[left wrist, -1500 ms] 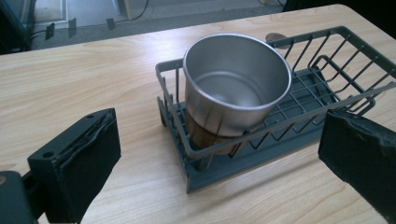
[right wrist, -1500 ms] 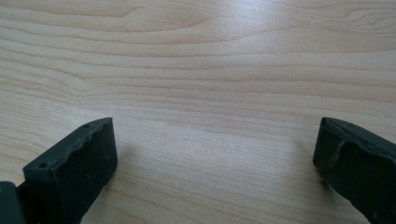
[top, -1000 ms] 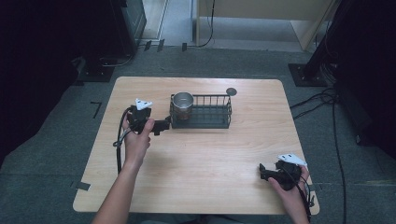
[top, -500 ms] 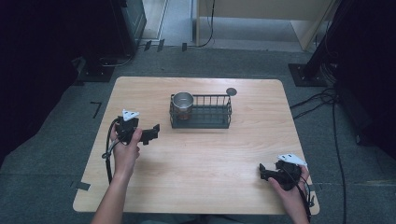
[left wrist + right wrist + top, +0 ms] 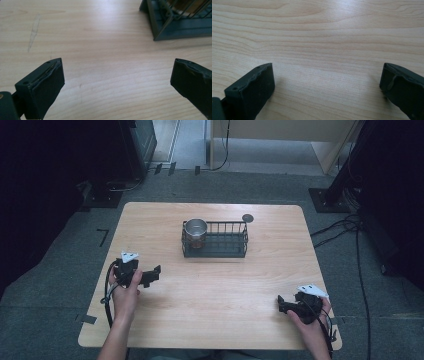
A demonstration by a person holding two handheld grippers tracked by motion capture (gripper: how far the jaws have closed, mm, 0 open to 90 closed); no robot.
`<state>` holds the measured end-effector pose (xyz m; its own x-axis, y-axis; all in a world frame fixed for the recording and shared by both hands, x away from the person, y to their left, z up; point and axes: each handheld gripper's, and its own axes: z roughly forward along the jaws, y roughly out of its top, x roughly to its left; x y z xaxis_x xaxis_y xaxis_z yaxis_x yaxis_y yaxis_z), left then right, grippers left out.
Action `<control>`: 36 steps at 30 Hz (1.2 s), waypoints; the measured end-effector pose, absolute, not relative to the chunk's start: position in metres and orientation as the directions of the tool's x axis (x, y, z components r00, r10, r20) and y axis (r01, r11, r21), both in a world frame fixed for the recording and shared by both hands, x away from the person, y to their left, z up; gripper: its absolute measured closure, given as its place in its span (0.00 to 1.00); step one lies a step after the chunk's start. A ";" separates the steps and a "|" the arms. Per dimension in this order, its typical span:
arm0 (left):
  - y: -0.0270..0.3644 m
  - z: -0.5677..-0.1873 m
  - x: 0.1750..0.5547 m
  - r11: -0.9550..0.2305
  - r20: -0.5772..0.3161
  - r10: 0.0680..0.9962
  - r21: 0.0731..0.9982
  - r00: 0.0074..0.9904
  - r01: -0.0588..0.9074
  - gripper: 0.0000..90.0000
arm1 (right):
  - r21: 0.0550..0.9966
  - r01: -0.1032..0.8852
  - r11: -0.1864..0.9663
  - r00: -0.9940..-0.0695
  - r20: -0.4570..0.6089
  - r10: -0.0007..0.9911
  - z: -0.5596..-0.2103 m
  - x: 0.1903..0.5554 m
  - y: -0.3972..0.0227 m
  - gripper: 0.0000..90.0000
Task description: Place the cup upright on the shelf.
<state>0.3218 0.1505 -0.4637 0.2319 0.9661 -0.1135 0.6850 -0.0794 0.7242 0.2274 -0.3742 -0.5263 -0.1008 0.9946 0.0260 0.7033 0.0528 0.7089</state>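
Note:
A metal cup [image 5: 195, 232] stands upright in the left end of a dark wire basket [image 5: 222, 251] at the table's far middle. The basket's corner [image 5: 175, 27] shows at the top right of the left gripper view. My left gripper [image 5: 156, 273] is held over the table's left side, open and empty, well short of the basket. In its own view the left gripper [image 5: 117, 80] has its jaws wide apart over bare wood. My right gripper [image 5: 281, 303] rests near the front right corner, also open and empty; the right gripper [image 5: 327, 85] faces bare tabletop.
A small dark round disc [image 5: 247, 218] lies behind the basket's right end. The wooden table [image 5: 220, 290] has rounded corners. Cables and dark equipment stands sit on the grey floor around it.
My left gripper has drawn back from beside the basket toward the front left of the table. The right gripper has stayed put.

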 end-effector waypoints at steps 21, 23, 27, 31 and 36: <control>0.184 -0.495 0.290 -0.080 -0.091 0.977 0.681 0.193 0.728 0.00 | 0.709 0.703 0.053 -0.101 0.026 0.995 -0.526 0.227 -0.374 0.00; 0.189 -0.499 0.285 -0.087 -0.082 0.978 0.671 0.191 0.736 0.00 | 0.709 0.703 0.052 -0.100 0.026 0.995 -0.526 0.227 -0.374 0.00; 0.193 -0.503 0.281 -0.091 -0.074 0.980 0.663 0.185 0.743 0.00 | 0.709 0.703 0.053 -0.101 0.026 0.995 -0.526 0.227 -0.374 0.00; 0.200 -0.509 0.272 -0.095 -0.058 0.983 0.653 0.175 0.751 0.00 | 0.709 0.703 0.052 -0.100 0.026 0.995 -0.526 0.227 -0.374 0.00; 0.209 -0.513 0.266 -0.105 -0.034 0.985 0.649 0.167 0.753 0.00 | 0.709 0.703 0.052 -0.100 0.026 0.995 -0.526 0.227 -0.374 0.00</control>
